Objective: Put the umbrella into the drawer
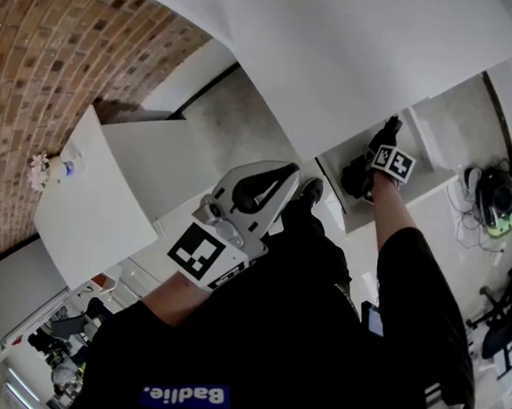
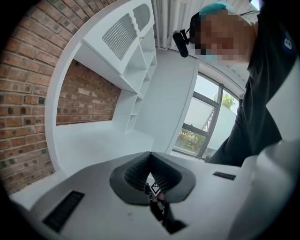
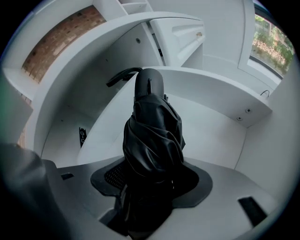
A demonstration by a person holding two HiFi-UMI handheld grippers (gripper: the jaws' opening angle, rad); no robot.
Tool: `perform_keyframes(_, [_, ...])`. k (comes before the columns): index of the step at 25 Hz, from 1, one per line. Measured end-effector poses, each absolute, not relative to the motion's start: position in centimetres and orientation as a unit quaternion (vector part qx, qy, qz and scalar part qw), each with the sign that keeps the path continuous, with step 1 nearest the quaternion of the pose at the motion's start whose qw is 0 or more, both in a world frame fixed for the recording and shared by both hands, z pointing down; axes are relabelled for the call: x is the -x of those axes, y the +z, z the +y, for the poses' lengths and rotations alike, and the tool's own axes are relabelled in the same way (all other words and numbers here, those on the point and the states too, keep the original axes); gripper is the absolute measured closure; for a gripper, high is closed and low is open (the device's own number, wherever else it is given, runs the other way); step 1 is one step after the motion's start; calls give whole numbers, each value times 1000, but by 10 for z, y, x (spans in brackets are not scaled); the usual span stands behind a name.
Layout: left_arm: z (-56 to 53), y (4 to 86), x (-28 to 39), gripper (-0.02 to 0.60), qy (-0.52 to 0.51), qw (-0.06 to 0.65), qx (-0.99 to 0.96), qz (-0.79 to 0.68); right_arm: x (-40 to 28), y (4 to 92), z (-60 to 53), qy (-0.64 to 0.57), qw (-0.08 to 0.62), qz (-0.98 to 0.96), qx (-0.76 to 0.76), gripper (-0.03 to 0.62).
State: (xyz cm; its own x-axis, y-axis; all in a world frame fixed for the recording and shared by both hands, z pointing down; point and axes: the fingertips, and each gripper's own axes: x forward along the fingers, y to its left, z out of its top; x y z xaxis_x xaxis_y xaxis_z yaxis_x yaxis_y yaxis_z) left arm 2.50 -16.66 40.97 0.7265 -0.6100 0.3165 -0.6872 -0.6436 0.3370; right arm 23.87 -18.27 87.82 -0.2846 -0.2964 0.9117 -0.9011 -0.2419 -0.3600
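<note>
A folded black umbrella (image 3: pixel 152 136) stands between the jaws of my right gripper (image 3: pixel 151 176), which is shut on its lower part. Its rounded handle (image 3: pixel 149 84) and strap (image 3: pixel 123 75) point away into a white drawer (image 3: pixel 215 136). In the head view the right gripper (image 1: pixel 378 158) is stretched forward with the umbrella (image 1: pixel 356 177) over the open drawer (image 1: pixel 423 183). My left gripper (image 1: pixel 275 187) is held close to the body, shut with nothing in it. In its own view the left gripper (image 2: pixel 151 157) points up at the room, pads together.
White cabinet panels (image 1: pixel 359 48) rise above the drawer. A brick wall (image 1: pixel 55 57) runs on the left behind a white table (image 1: pixel 86 211) with a small object (image 1: pixel 50 168). Cables and gear (image 1: pixel 497 202) lie on the floor at right. Shelves (image 2: pixel 140 61) and a window (image 2: pixel 206 117) show behind.
</note>
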Motion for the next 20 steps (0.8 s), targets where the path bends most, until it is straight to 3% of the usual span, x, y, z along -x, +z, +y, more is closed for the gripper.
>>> perform_keyframes(20, [-158, 423, -24, 580, 130, 234, -898, -349, -234, 910, -182, 582, 254, -538, -555, 312])
